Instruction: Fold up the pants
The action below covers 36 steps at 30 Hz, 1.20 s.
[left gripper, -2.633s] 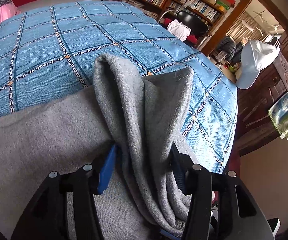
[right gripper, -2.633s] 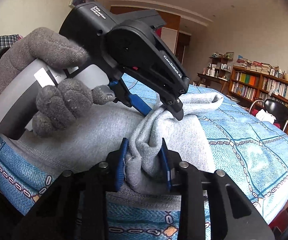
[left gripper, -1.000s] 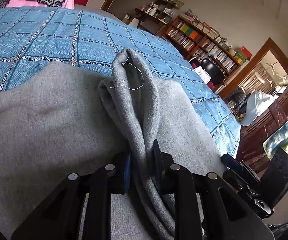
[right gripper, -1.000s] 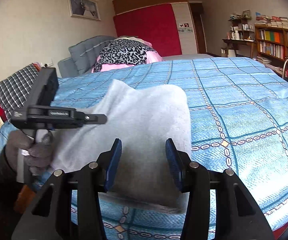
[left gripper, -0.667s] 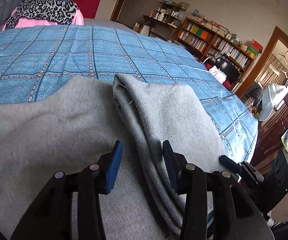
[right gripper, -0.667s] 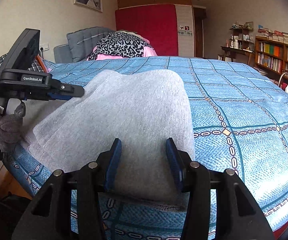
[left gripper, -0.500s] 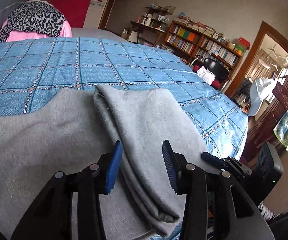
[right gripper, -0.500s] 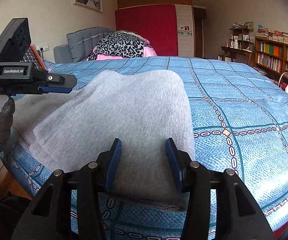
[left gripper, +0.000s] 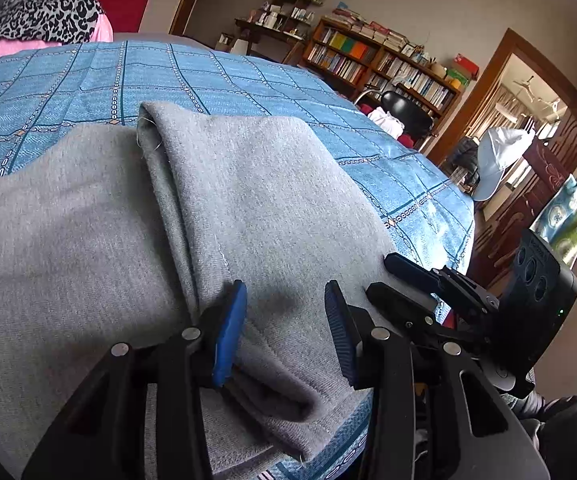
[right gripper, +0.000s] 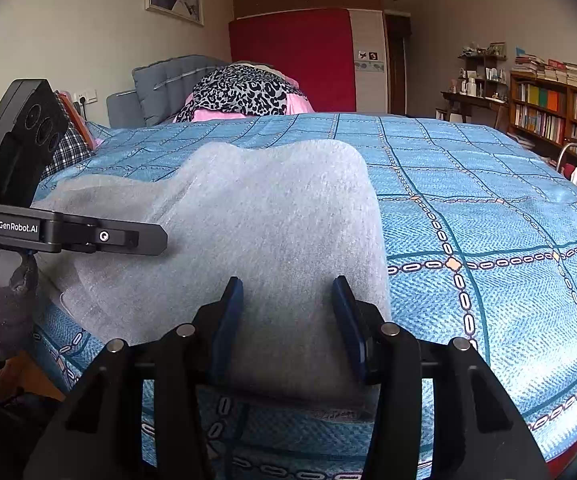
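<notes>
The grey pants lie folded on the blue checked bedspread, one leg laid over the other, near the bed's front edge. My left gripper is open and empty, just above the folded edge. My right gripper is open and empty too, hovering over the pants at the front edge. The right gripper's body shows at the lower right of the left wrist view. The left gripper shows at the left of the right wrist view, held by a grey-gloved hand.
A leopard-print and pink heap lies by the grey headboard. A bookshelf, a black chair and a doorway stand beyond the bed. A checked pillow sits at the left.
My left gripper opened and let go of the pants fold, which now lies flat. It drew back toward the bed's edge. My right gripper stayed open over the pants.
</notes>
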### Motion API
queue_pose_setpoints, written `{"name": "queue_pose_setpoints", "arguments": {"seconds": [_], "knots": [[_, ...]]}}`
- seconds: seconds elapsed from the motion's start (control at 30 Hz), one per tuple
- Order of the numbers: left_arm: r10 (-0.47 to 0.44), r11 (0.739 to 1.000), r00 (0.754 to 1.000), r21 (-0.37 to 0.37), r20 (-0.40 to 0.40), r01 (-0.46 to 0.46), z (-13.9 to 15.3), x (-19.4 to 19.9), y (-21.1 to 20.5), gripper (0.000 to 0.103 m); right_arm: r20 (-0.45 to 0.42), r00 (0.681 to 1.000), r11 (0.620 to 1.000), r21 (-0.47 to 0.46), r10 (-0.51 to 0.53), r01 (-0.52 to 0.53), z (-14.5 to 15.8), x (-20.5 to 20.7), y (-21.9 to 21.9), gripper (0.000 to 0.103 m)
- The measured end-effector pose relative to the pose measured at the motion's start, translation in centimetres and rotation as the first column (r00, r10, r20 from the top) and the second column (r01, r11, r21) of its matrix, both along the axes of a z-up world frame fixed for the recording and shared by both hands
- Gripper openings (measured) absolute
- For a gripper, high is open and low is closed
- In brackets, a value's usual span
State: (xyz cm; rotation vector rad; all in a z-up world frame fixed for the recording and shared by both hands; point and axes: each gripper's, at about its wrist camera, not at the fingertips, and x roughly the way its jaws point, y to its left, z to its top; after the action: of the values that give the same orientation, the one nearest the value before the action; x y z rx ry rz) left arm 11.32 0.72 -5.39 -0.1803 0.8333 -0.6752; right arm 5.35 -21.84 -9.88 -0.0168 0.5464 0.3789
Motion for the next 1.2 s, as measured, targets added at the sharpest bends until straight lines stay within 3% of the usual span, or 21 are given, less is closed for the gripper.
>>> {"name": "queue_pose_setpoints", "arguments": {"seconds": [0.27, 0.47, 0.63, 0.87, 1.2], "knots": [[0.011, 0.999, 1.000, -0.030, 0.015, -0.010, -0.2, -0.7, 0.8, 0.041, -0.007, 1.000, 1.000, 0.005, -0.006, 0.006, 0.3, 0.2, 0.1, 0.049], [0.049, 0.997, 0.999, -0.065, 0.002, -0.049, 0.6, -1.6, 2.6, 0.043, 0.033, 0.998, 0.998, 0.044, 0.052, -0.053, 2.5, 0.0, 1.5, 0.049], [0.156, 0.987, 0.987, -0.052, 0.028, -0.154, 1.4, -3.2, 5.7, 0.051, 0.044, 0.991, 0.991, 0.036, 0.128, -0.130, 3.1, 0.5, 4.3, 0.049], [0.332, 0.942, 0.943, -0.050, 0.019, -0.331, 1.6, -5.7, 12.4, 0.051, 0.009, 0.976, 0.976, -0.003, 0.216, -0.216, 2.1, 1.5, 8.1, 0.049], [0.498, 0.867, 0.867, -0.054, 0.039, -0.495, 2.1, -9.4, 18.8, 0.052, -0.046, 0.977, 0.977, -0.021, 0.209, -0.210, 0.8, 2.5, 9.4, 0.050]]}}
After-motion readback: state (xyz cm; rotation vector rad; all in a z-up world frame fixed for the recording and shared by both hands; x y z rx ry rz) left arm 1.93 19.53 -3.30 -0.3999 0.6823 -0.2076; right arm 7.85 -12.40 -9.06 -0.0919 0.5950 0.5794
